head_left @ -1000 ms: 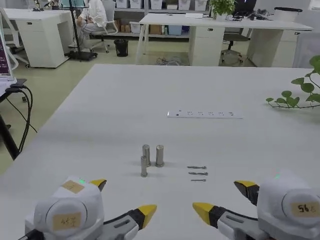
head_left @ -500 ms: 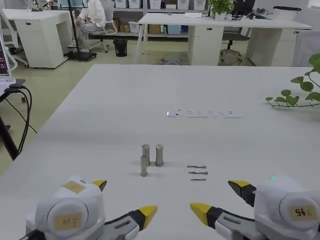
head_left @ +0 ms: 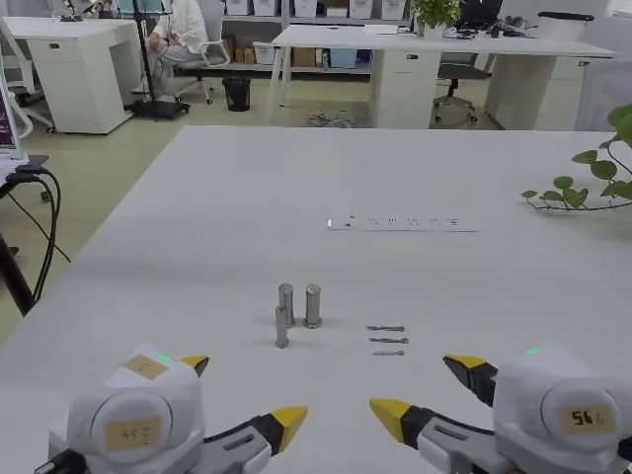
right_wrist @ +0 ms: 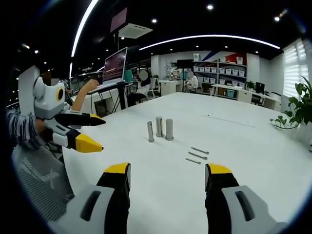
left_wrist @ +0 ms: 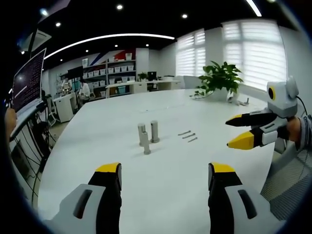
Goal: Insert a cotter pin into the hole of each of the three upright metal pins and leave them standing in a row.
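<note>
Holes in metal pins (head_left: 313,305) too sm. to see; cotter pins (head_left: 389,340) faint.

The head view looks down and forward from behind the fingers (head_left: 286,418). Each gripper view sits low over the desk (left_wrist: 163,163); all share the metal pins (head_left: 313,306) beyond the fingers

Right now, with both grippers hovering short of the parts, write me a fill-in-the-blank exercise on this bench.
The upright metal pins standing on the table number ___. In the head view, the cotter pins lie flat to the ___ of them. The left gripper and the right gripper both have jaws that are ___, holding nothing.
Missing words: three; right; open.
</note>
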`<move>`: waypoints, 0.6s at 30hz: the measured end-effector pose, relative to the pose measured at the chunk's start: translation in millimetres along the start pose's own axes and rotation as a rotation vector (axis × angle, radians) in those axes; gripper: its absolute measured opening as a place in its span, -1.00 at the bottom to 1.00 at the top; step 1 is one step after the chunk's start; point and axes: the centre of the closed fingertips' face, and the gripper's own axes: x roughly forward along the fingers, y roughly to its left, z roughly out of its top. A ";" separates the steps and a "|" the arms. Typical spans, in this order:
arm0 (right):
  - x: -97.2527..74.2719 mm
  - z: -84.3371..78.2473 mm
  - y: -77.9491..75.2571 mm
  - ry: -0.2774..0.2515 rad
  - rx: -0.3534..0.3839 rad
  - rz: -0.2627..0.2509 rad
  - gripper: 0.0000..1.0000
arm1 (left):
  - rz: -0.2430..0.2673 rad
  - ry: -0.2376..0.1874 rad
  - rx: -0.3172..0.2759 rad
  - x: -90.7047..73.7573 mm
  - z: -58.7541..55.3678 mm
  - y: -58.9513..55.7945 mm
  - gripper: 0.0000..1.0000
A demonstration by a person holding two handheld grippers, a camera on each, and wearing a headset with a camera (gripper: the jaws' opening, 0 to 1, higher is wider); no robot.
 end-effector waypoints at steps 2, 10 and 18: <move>0.3 -1.3 -0.1 0.008 -0.008 -0.004 0.17 | -0.002 -0.001 0.000 0.1 0.1 -0.4 0.41; -0.4 -1.0 -4.5 0.003 0.013 -0.016 0.17 | 0.000 0.009 0.006 0.6 -1.7 -0.3 0.39; -0.4 -3.5 -4.7 0.014 0.020 -0.017 0.15 | 0.005 0.010 0.007 0.5 -2.0 0.7 0.37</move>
